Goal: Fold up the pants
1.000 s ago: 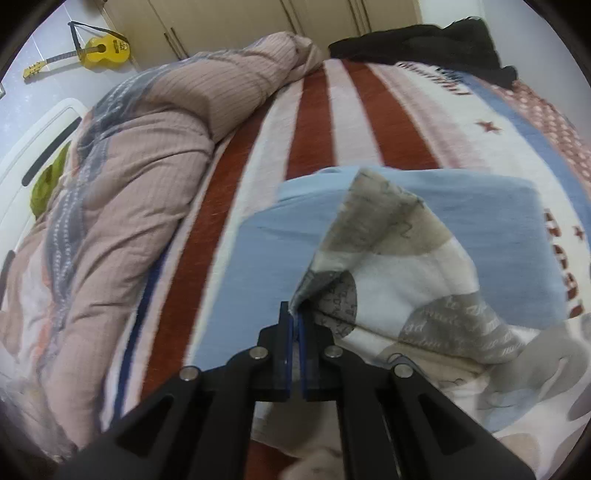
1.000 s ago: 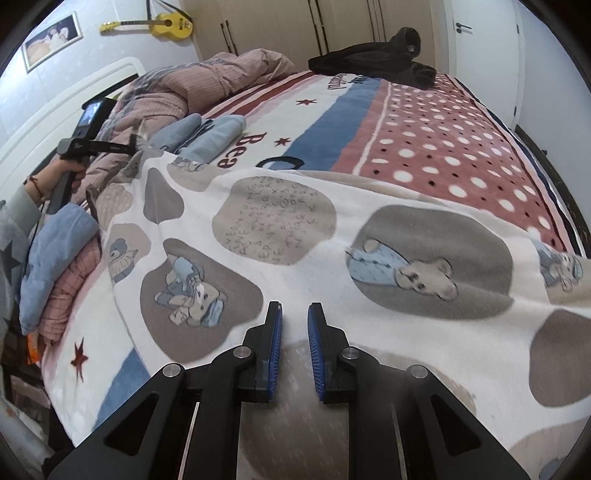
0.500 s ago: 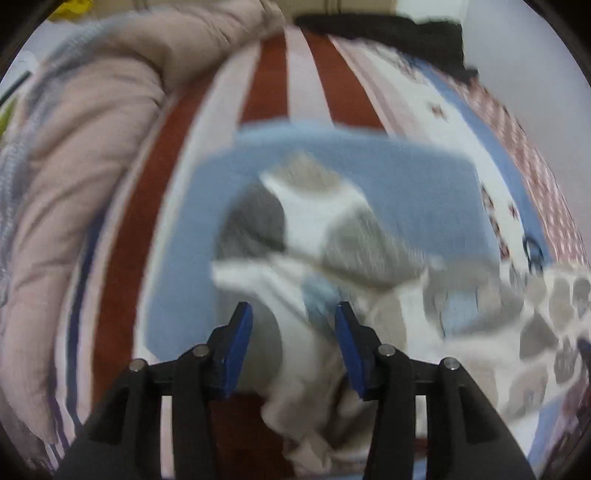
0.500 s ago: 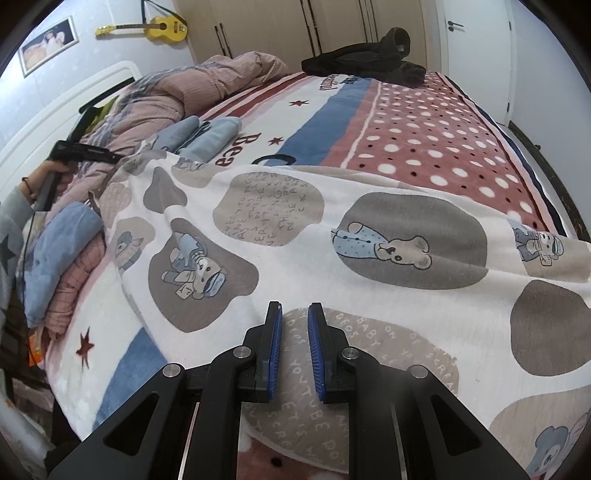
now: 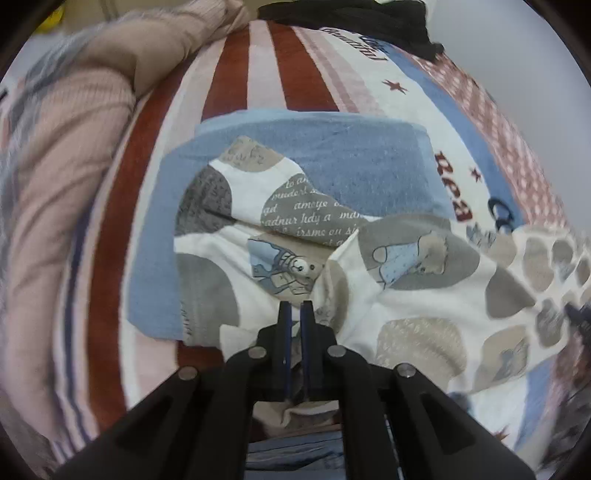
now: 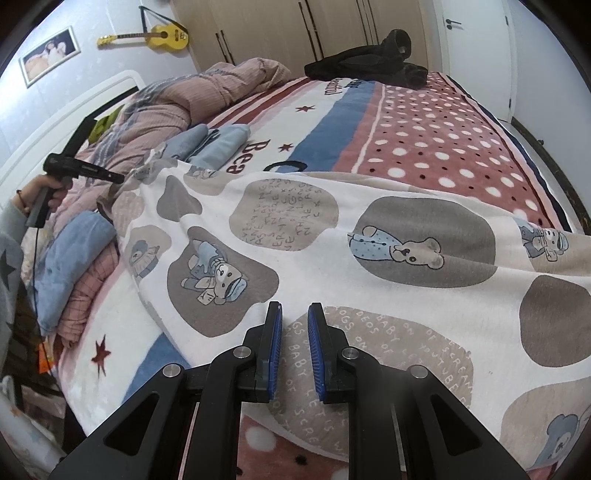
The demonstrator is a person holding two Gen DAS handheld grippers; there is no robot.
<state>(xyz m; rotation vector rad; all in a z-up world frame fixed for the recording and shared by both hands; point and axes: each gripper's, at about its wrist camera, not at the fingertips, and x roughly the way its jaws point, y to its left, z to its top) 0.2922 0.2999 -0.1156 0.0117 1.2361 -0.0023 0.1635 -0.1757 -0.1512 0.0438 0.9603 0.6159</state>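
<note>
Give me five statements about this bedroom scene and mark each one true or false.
1. A yellow guitar hangs on the wall. True.
2. The pants are plain black. False: they are white with bear prints.
3. A black garment lies at the far end of the bed. True.
4. The pants lie on bare floor. False: they are spread on the bed.
5. A folded blue cloth lies under one corner of the pants. True.

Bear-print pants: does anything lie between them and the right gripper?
Nothing visible does. The right gripper is directly over the bear-print pants, and only their fabric shows in the gap between its pads.
</note>
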